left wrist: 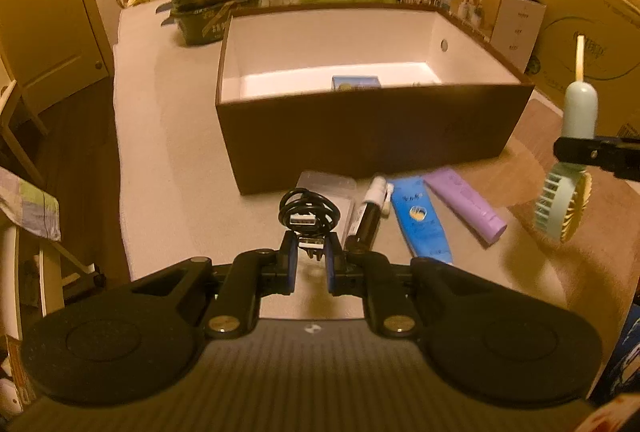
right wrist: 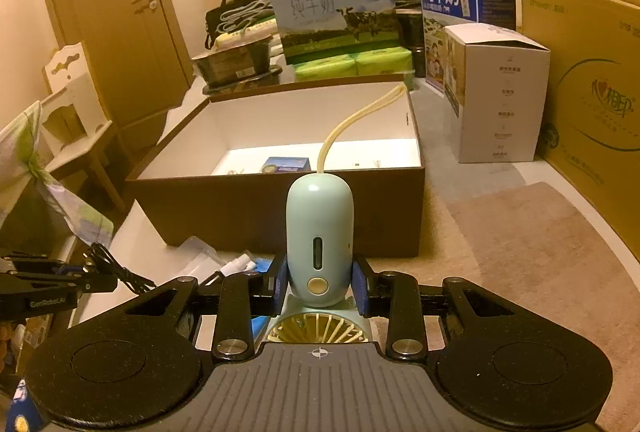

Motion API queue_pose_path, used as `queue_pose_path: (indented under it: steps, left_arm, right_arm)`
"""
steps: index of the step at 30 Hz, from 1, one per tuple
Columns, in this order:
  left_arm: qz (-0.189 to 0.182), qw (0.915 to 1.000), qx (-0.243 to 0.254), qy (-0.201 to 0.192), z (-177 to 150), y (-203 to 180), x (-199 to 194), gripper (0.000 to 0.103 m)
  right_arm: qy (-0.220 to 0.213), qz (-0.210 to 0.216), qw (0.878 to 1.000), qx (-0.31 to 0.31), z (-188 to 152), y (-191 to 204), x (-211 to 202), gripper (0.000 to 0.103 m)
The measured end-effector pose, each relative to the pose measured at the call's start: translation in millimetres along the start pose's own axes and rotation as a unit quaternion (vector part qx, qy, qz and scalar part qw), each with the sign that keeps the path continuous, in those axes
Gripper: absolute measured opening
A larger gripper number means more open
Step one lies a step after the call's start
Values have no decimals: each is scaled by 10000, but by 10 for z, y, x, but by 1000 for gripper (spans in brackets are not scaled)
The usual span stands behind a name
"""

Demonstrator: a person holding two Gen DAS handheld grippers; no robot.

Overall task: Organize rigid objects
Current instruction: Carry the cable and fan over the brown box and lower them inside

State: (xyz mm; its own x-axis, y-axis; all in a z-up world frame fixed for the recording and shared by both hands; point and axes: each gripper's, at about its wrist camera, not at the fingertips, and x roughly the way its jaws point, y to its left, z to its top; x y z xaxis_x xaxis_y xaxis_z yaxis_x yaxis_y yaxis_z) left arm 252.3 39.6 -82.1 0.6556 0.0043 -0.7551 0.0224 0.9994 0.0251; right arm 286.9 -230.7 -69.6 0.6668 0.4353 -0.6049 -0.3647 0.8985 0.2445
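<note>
My left gripper (left wrist: 311, 252) is shut on a coiled black USB cable (left wrist: 309, 212), held above the table in front of the brown box (left wrist: 372, 127). My right gripper (right wrist: 319, 280) is shut on a pale green handheld fan (right wrist: 319, 232) with a cream strap, handle pointing toward the box (right wrist: 280, 207). The fan (left wrist: 580, 107) and right gripper (left wrist: 600, 151) show at the right of the left wrist view. The left gripper (right wrist: 84, 282) with the cable shows at the left of the right wrist view. A small blue box (left wrist: 356, 83) lies inside the brown box.
On the table before the box lie a clear plastic case (left wrist: 328, 183), a black-and-white spray bottle (left wrist: 370, 211), a blue tube (left wrist: 418, 220) and a purple tube (left wrist: 466, 203). Milk cartons (right wrist: 336, 11), a white carton (right wrist: 500, 91) and large cardboard boxes (right wrist: 584, 71) stand behind and right.
</note>
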Motion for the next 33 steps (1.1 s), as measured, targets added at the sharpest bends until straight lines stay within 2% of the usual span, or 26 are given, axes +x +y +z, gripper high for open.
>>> queue_pose_path:
  steps: [7,19,24,33]
  left_arm:
    - [-86,9991,150,-380,274,-11,-178,13]
    - [-59,9937,496,-1001,981,-41,-208,13]
    - [-53,9946,501,-908,1217,-11,8,13]
    - [-143,9979,482,-399,1409,93,499,13]
  right_arm:
    - [-194,122,9997,-34,202,3,-5,33]
    - [-900,283,9952,-271,886,132,70,33]
    - [-1015,236,9941,-304,1088,133,224,33]
    - [-973,23,9948,-314,1193,30,645,33]
